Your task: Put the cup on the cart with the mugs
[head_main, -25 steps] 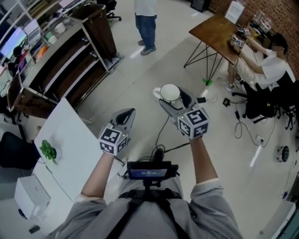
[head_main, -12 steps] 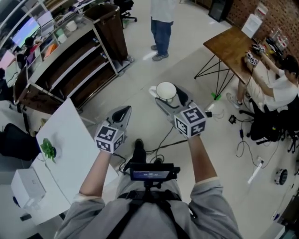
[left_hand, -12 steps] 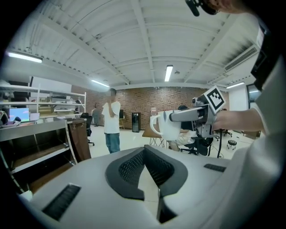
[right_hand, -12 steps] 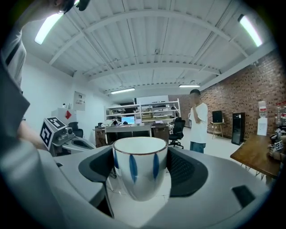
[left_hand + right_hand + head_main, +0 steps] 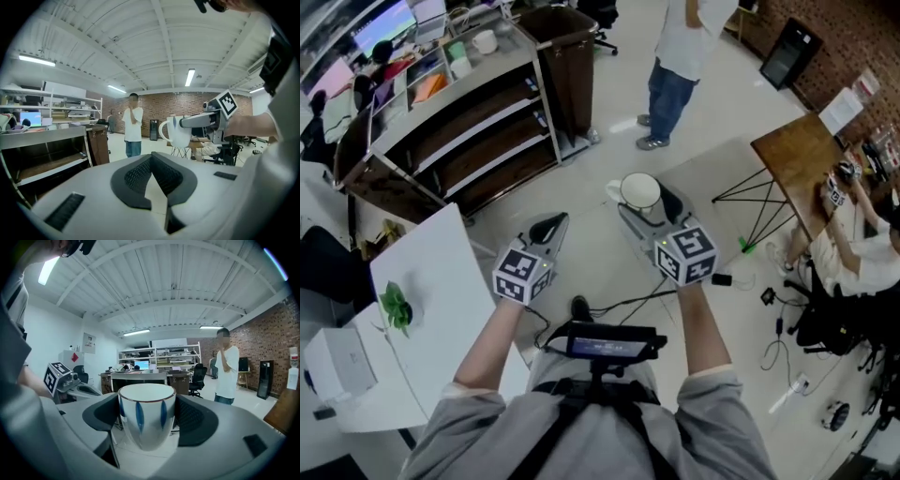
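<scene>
The left gripper point(image 5: 551, 225) is clenched shut on nothing. The right gripper point(image 5: 147, 423) grasps the white cup point(image 5: 640, 190) by its sides, upright above the floor. Farther off stands the cart point(image 5: 450, 96), a mug point(image 5: 485, 40) on top.

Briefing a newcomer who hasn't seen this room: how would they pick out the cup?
In front of the dark shelf unit, a person holds two hand-held grippers. The cup sits between the jaws of the right hand-held gripper: white, handled, with blue leaf marks, while the left hand-held gripper is shut and empty.
</scene>
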### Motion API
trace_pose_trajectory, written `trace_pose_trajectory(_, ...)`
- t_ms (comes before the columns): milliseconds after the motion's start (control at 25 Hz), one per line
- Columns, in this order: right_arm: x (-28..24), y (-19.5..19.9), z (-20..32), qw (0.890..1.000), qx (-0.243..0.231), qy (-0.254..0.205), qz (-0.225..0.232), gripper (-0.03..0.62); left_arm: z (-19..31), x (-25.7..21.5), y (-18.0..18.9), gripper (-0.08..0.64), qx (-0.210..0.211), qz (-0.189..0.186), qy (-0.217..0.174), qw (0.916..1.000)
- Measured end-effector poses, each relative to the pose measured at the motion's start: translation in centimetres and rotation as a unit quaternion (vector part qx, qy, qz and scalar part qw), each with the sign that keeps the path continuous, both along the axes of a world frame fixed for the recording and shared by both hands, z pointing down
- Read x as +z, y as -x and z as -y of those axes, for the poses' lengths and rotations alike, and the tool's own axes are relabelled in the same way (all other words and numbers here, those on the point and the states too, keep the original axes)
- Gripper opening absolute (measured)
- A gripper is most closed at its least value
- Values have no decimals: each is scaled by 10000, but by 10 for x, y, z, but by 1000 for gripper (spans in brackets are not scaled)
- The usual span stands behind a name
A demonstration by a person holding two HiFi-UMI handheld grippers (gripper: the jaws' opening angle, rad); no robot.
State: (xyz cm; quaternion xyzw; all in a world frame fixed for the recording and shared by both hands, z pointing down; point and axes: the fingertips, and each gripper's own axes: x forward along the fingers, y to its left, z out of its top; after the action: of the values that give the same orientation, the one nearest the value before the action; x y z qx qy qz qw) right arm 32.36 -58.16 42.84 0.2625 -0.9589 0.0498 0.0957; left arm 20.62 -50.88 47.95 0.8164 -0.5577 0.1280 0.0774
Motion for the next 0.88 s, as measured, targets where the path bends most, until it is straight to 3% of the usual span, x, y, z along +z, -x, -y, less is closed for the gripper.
trace_pose_trajectory(520, -16, 150, 109, 9963, -859, 29, 31, 376, 92, -16, 127, 0, -793, -8, -31, 9968)
trace_pose_trajectory(880, -14, 250, 205, 9845, -1746, 118, 93, 376, 172, -17, 212, 0, -1770, -1, -30, 9842)
